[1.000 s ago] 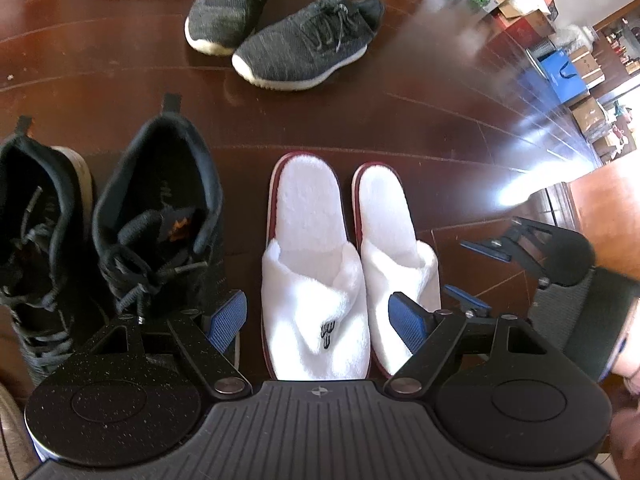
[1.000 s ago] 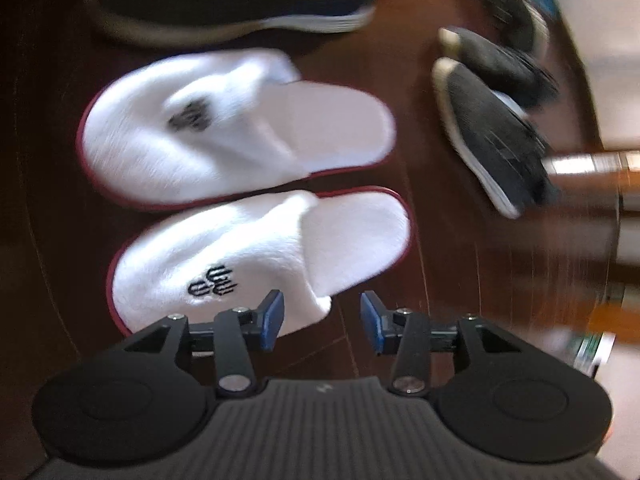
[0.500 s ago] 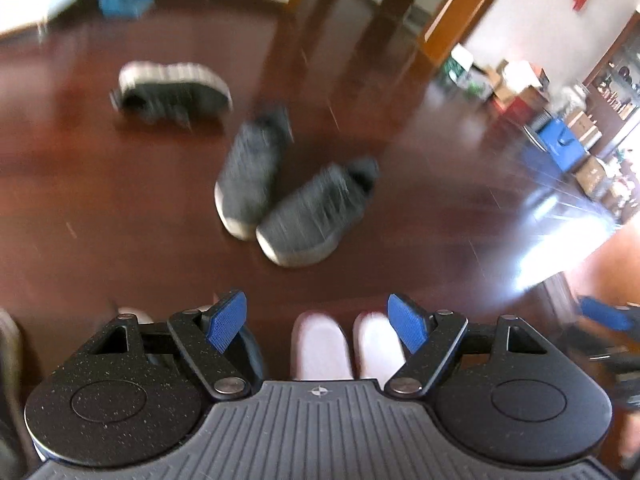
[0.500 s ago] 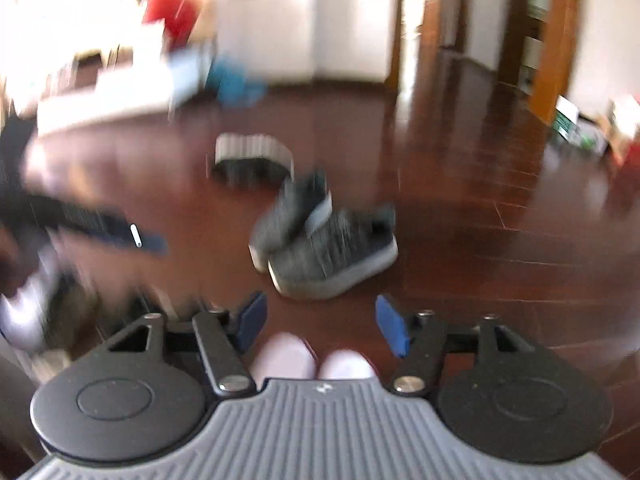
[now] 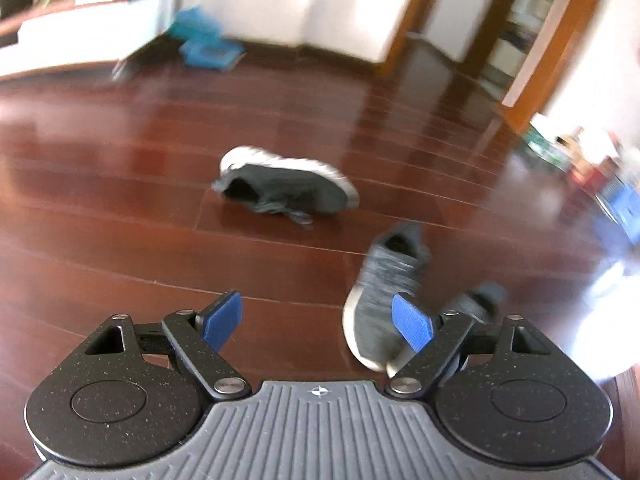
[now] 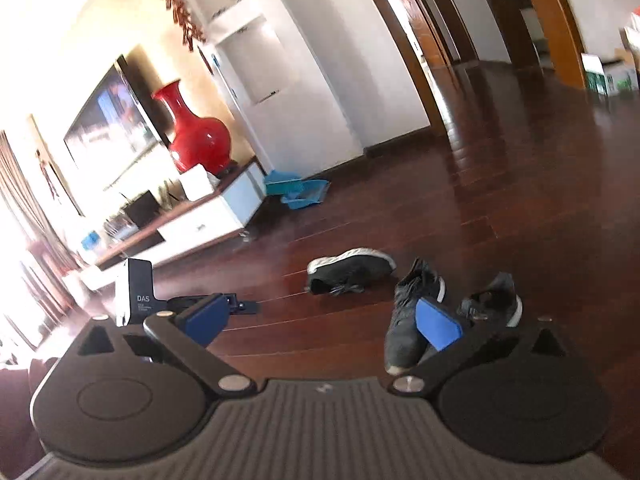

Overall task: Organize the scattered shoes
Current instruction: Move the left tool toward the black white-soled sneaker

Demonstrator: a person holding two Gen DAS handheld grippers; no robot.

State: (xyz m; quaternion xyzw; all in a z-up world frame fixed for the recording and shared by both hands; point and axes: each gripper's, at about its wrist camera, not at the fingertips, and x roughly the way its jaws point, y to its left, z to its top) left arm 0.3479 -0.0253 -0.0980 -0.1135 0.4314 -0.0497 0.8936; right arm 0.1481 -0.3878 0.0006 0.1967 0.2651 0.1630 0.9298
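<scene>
1. Left gripper (image 5: 318, 322): blue-padded jaws spread wide, nothing between them
2. Right gripper (image 6: 320, 320): jaws equally wide apart, holding nothing
3. Black knit sneaker with white sole (image 5: 286, 186): lying on its side on the dark red wooden floor (image 5: 120, 208), apart from the rest
4. Two grey knit sneakers (image 5: 386, 292): side by side, nearer, partly behind the left gripper's right finger
5. Red ceramic vase (image 6: 196, 132): upright on a white low cabinet (image 6: 216, 212)

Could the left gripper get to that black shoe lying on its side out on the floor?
Probably yes. The left gripper is open and empty, and only bare floor lies between it and the black shoe. The grey shoes sit off to its right, out of the way.
</scene>
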